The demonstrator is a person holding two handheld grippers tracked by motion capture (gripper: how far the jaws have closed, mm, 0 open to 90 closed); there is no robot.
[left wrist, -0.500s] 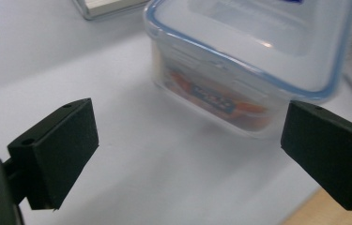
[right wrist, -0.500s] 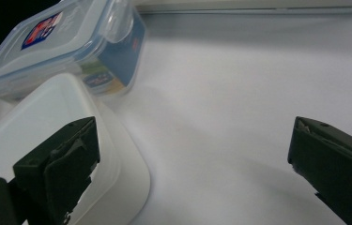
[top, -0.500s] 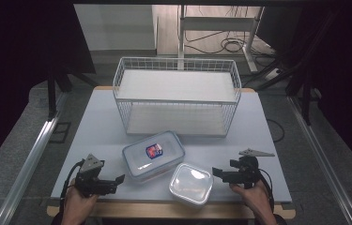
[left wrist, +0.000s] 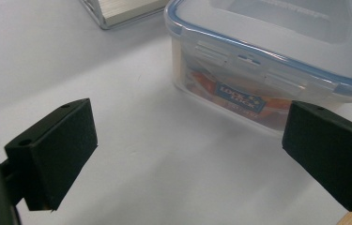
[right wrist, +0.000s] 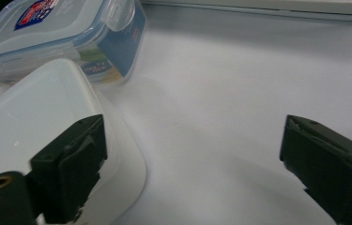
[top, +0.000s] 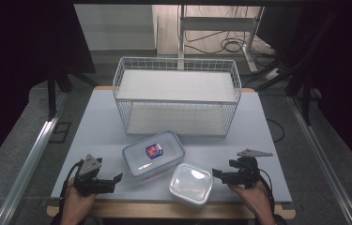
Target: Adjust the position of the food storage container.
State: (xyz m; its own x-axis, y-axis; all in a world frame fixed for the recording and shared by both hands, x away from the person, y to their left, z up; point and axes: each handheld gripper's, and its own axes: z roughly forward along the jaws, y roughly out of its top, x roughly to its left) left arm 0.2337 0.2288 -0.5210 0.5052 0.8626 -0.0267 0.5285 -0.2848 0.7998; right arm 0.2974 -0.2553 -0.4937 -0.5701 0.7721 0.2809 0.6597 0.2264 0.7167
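A clear lidded box with a blue seal and a red-and-blue label (top: 153,152) lies near the table's front middle. A smaller white square container (top: 191,183) sits just right of it, at the front edge. My left gripper (top: 116,179) rests open on the table left of the clear box (left wrist: 267,61), with nothing between its fingers (left wrist: 56,145). My right gripper (top: 217,174) stands open just right of the white container (right wrist: 33,126). Its left finger (right wrist: 70,168) is close beside the container's rim, and the clear box (right wrist: 70,33) lies beyond.
A white wire basket (top: 177,96) with a shelf stands on the far half of the table (top: 94,126). Its base edge (right wrist: 258,7) lies ahead of the right gripper. Metal rails run along both sides on the floor. The wooden front edge (top: 164,210) lies right below the hands.
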